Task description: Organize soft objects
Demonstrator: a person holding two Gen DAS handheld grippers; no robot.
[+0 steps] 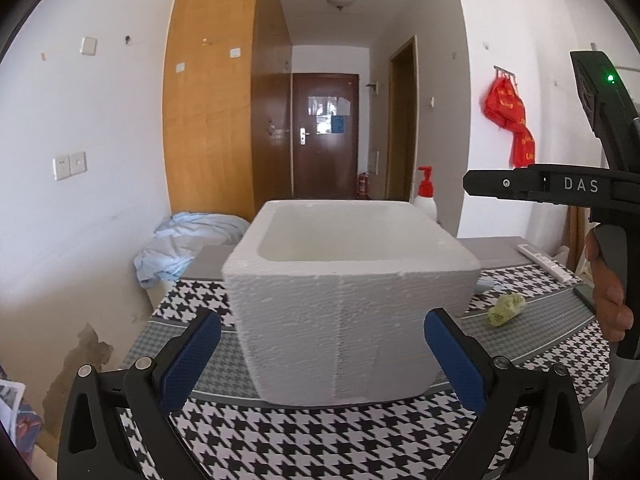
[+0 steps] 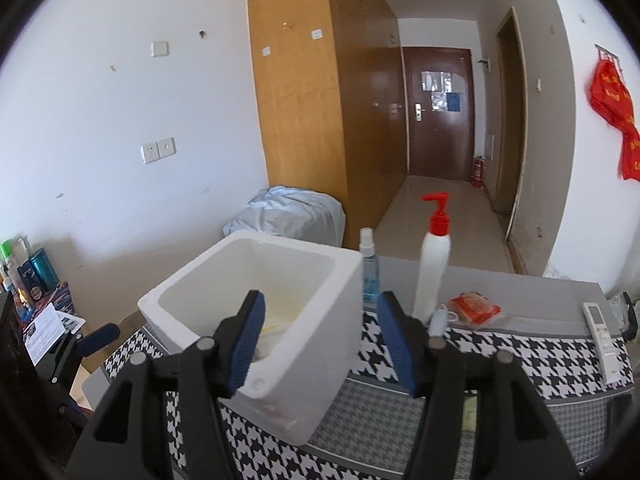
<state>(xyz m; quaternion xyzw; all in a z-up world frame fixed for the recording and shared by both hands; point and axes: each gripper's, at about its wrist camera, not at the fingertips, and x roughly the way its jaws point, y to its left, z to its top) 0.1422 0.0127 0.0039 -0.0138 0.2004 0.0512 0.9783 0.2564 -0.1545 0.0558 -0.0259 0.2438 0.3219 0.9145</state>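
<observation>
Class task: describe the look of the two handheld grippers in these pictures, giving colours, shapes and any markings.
Both the left gripper and right gripper are black plastic frames with silver pivot screws and two fingers faced with textured blue pads. Seen from the left wrist view, the right gripper's body carries white letters "DAS" and a green light.

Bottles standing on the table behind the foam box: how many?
2. A white pump bottle with a red top stands right of the box; a small clear spray bottle stands against the box's far right corner. Others may be hidden behind it.

We carry two black plastic grippers: the left gripper (image 1: 322, 344) and right gripper (image 2: 318, 338) have blue textured pads (image 1: 192, 360), silver pivot screws, and white "DAS" lettering at right.
</observation>
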